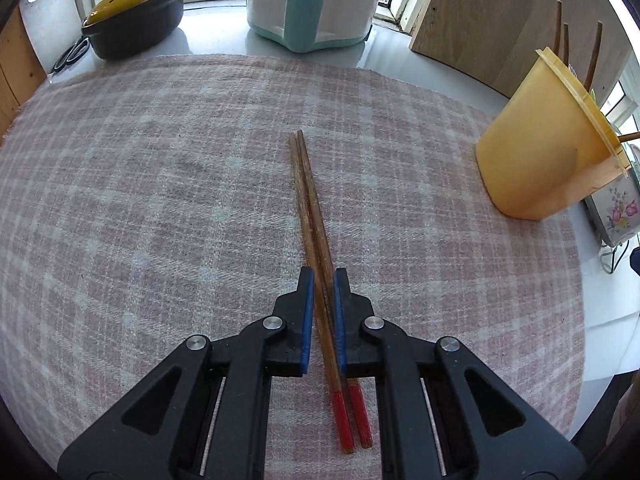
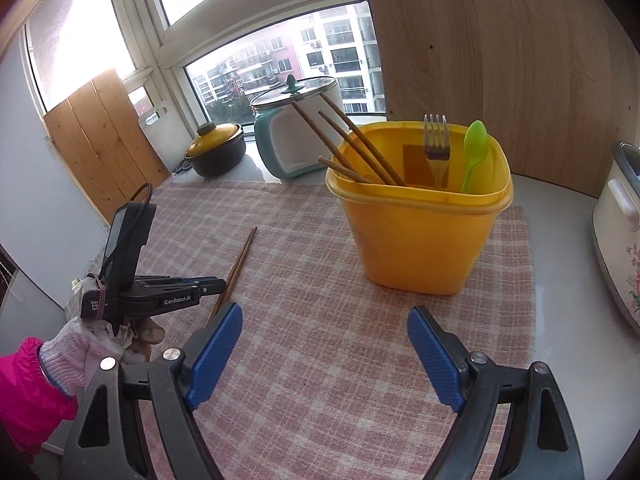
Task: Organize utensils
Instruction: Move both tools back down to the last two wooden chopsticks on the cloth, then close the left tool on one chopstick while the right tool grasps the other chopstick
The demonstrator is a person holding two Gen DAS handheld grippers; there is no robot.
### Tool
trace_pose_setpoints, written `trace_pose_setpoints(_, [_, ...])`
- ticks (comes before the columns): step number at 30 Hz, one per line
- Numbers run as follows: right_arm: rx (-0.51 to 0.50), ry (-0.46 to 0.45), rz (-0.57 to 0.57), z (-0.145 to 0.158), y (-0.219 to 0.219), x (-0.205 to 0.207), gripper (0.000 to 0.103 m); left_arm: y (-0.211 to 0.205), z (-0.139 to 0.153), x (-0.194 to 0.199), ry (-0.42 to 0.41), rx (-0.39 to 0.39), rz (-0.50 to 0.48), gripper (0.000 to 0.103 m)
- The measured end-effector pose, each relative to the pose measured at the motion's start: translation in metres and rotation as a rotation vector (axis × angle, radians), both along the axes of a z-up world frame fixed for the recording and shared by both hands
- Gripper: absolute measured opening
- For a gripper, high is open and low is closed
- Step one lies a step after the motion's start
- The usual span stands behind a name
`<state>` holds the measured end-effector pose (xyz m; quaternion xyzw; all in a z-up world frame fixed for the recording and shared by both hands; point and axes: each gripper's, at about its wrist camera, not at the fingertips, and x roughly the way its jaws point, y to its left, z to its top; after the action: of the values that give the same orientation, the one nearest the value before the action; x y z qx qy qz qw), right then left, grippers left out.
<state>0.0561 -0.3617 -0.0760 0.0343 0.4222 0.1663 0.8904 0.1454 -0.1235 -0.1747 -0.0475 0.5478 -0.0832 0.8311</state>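
Note:
A pair of brown wooden chopsticks with red ends lies on the pink checked cloth. My left gripper straddles the pair near the red ends, its blue pads close on either side, shut on them. The pair also shows in the right wrist view, with the left gripper on it. The yellow utensil holder stands at the right on the cloth and holds three chopsticks, a fork and a green spoon. My right gripper is open and empty in front of the holder.
A black pot with a yellow lid and scissors sit at the back left. A teal and white pot stands by the window. A wooden board leans behind the holder. A floral cooker stands at the right edge.

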Motion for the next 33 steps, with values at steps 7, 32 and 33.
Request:
trace_pose_setpoints(7, [-0.015,0.027,-0.013,-0.008,0.021,0.003,0.082,0.006,-0.007,0.007,0.011,-0.003,-0.031,0.007])
trace_pose_setpoints(32, [-0.044,0.305,0.049,-0.083,0.138,0.076,0.045,0.056,-0.012,0.012,0.036,-0.091,-0.102,0.005])
trace_pose_setpoints(33, [-0.04,0.324,0.042,-0.089,0.142,0.082,0.044,0.059,-0.011,0.011,0.035,-0.089,-0.105,0.005])
